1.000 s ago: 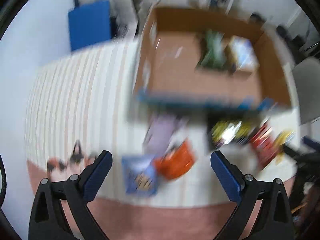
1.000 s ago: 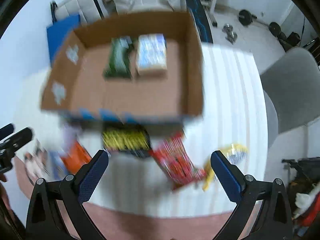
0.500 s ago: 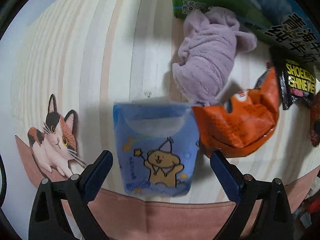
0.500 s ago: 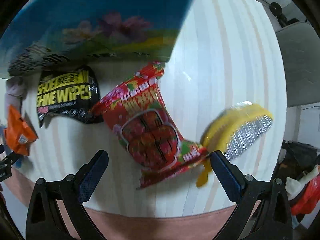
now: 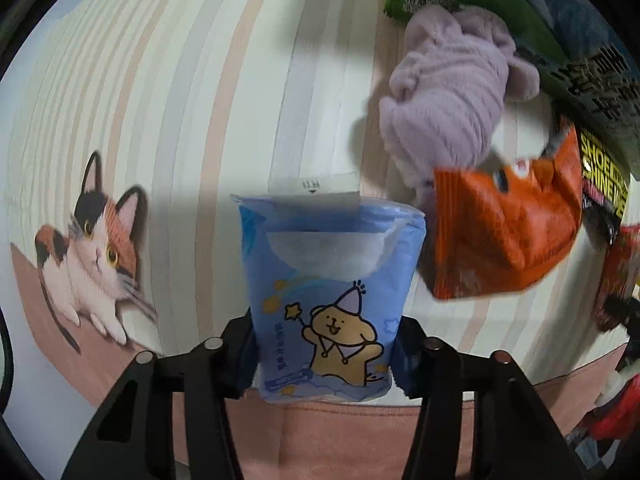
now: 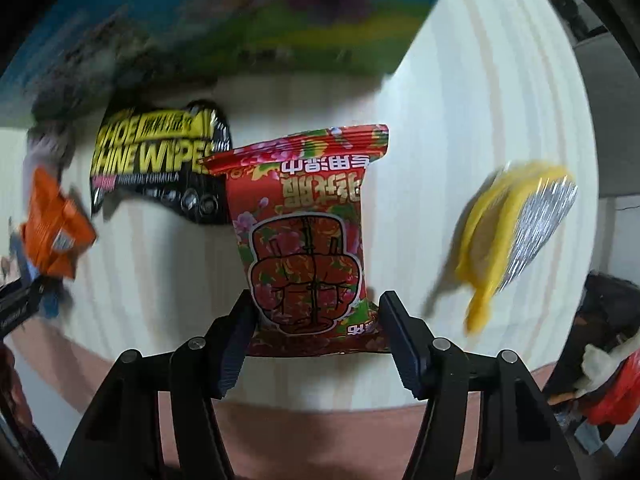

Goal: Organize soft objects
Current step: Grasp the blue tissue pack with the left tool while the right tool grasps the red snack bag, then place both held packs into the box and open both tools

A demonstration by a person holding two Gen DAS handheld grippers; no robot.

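The left claw (image 5: 324, 354) grips the blue tissue pack (image 5: 330, 292); the right claw (image 6: 316, 328) pinches the red packet (image 6: 306, 248). Each should lift straight up, squeezing lightly, clearing neighbouring packets.

Dim indoor light, soft shadows, motion blur, strong fisheye edge distortion.

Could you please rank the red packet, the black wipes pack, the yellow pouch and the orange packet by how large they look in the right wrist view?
1. red packet, though it is nearest the camera
2. black wipes pack and yellow pouch: too alike to rank
3. orange packet, partly cut off at the edge
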